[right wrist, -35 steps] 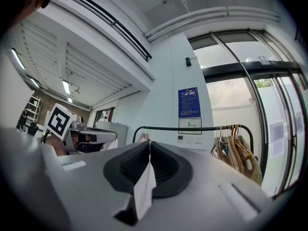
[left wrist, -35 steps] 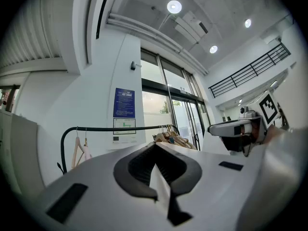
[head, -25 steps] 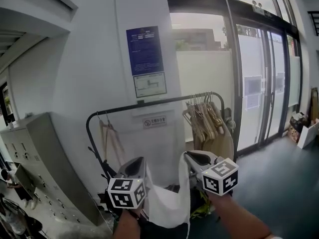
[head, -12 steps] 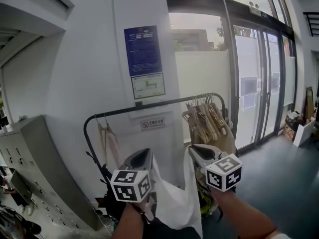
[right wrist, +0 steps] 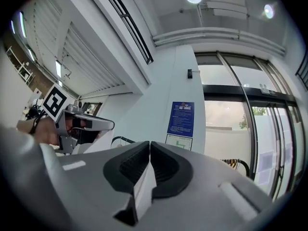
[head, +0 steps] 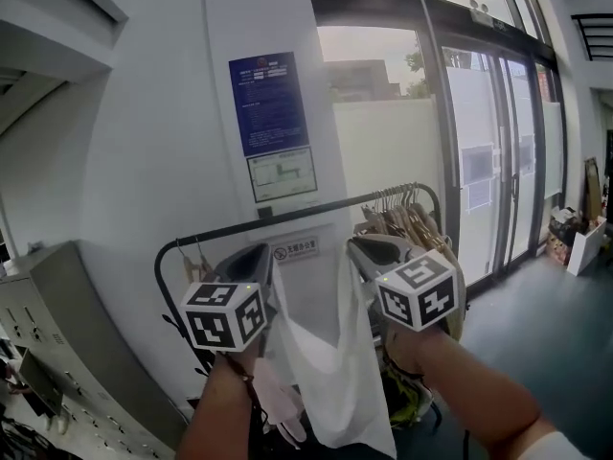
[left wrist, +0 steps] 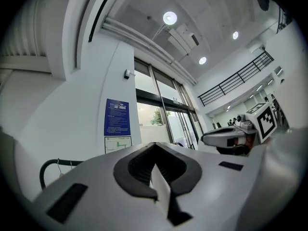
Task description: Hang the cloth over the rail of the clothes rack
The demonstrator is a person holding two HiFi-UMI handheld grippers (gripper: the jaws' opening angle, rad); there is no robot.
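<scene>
A white cloth (head: 326,372) hangs in a sag between my two grippers, just in front of the black rail (head: 316,209) of the clothes rack. The left gripper (head: 262,253) is shut on the cloth's left top edge, and the right gripper (head: 355,247) is shut on its right top edge. Both tips are just below rail height. In the left gripper view, the left gripper (left wrist: 155,147) pinches a strip of cloth (left wrist: 161,189) and the right gripper (left wrist: 226,137) shows at right. In the right gripper view, the right gripper (right wrist: 149,146) pinches a cloth strip (right wrist: 143,191).
Wooden hangers (head: 407,223) crowd the rail's right end and a garment (head: 187,262) hangs at its left end. Behind the rack are a white wall with a blue notice (head: 268,103), grey lockers (head: 48,295) at left and glass doors (head: 498,161) at right.
Both grippers have risen together with the cloth, from below the rail to nearly its height, and moved closer to the rack.
</scene>
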